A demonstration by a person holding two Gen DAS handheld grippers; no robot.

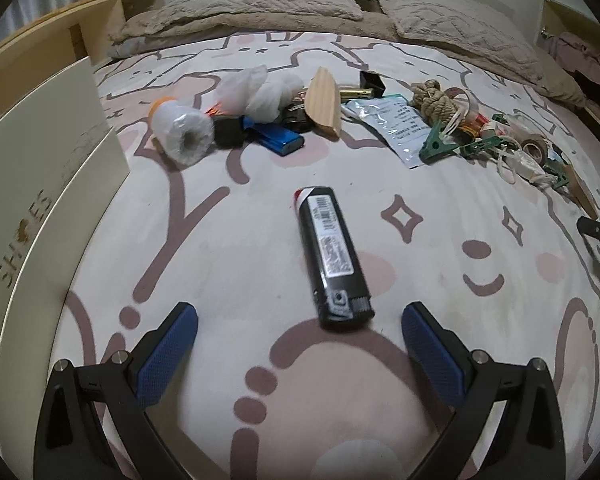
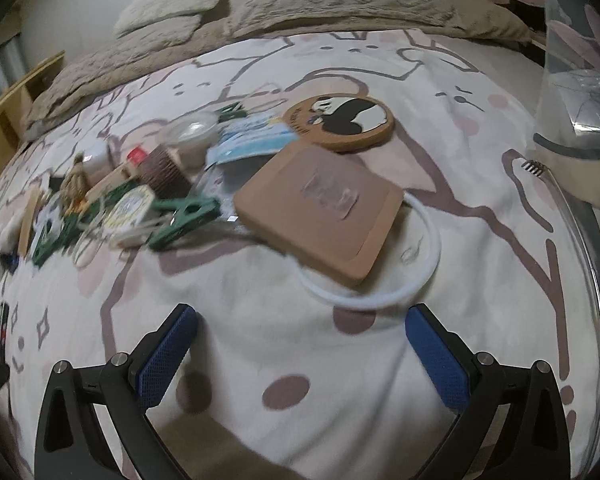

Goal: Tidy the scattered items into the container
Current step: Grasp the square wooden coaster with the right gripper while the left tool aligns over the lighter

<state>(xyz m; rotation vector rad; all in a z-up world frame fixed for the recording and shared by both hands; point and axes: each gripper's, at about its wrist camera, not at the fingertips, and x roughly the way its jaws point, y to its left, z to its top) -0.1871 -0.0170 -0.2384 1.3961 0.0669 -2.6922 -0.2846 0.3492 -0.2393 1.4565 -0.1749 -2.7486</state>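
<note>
From the left wrist view, the left gripper [image 1: 300, 344] is spread wide and holds nothing. The black lighter [image 1: 332, 256] lies flat on the printed bedsheet [image 1: 228, 240], just ahead of the fingertips and between them, its wheel end nearest the camera. It looks light, rigid and smooth-sided, so it may slip; a grip across its narrow flanks near the middle seems safest. Beyond the lighter lie a blue lighter [image 1: 278, 138], a plastic-wrapped roll [image 1: 182, 130], a wooden piece [image 1: 322, 100] and a coil of rope [image 1: 434, 98]. Left of the lighter stands a cream shoe box [image 1: 48, 184], probably the container.

From the right wrist view, the right gripper [image 2: 300, 344] is likewise wide apart and empty. Just beyond it a tan square pad [image 2: 320, 212] rests on a white ring [image 2: 380, 300]; it looks stiff and flat, best pinched at a raised edge. Beyond the pad sits a round panda coaster [image 2: 340, 122]; left of the pad, a green clip [image 2: 188, 216] among blurred clutter.
</note>
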